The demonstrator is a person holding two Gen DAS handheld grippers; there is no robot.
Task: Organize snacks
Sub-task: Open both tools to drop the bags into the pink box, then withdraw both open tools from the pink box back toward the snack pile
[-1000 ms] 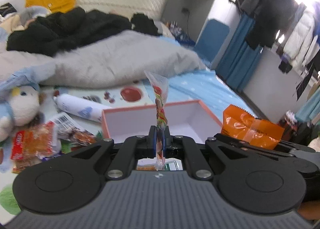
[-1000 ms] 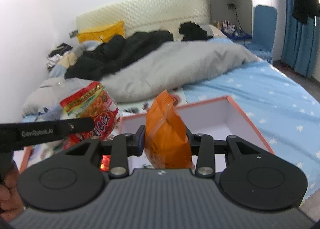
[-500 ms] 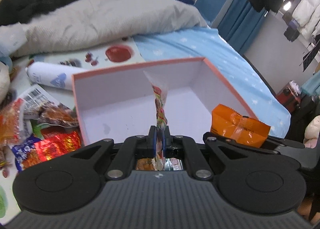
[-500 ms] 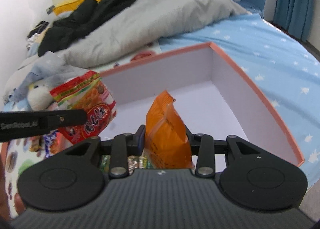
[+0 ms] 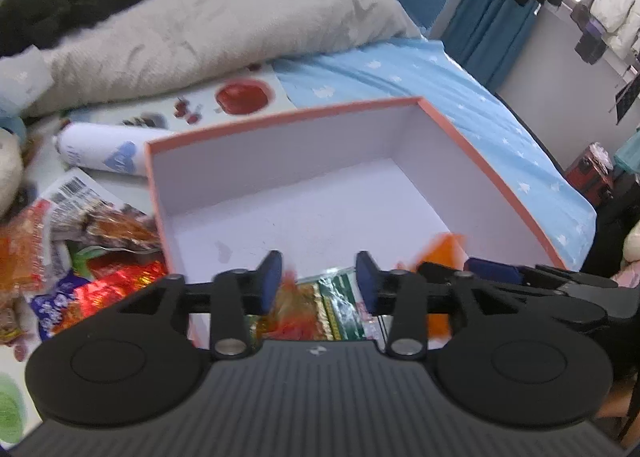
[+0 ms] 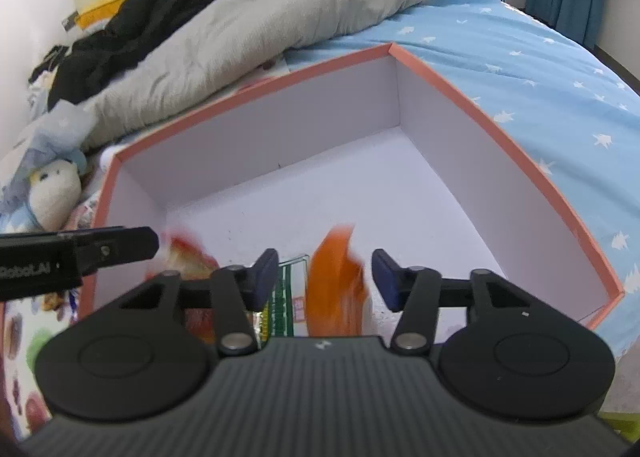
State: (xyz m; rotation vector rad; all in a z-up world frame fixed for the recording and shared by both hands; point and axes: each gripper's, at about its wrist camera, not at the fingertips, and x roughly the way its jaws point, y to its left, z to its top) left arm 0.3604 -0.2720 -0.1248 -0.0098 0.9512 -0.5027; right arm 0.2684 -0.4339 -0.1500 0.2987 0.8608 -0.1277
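Left gripper: jaws opening, pads clear of the blurred red-orange packet at their 7 o'clock, inside the orange-rimmed box. Right gripper: jaws opening; orange packet between them, blurred, untouched, over the box floor.

one open box, two grippers, one white bottle.

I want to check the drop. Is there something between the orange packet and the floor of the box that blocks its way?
Nothing visible blocks it. The orange packet sits, blurred, between the opening jaws of the right gripper, directly over the box. Only a green packet lies flat beside it on the box floor.
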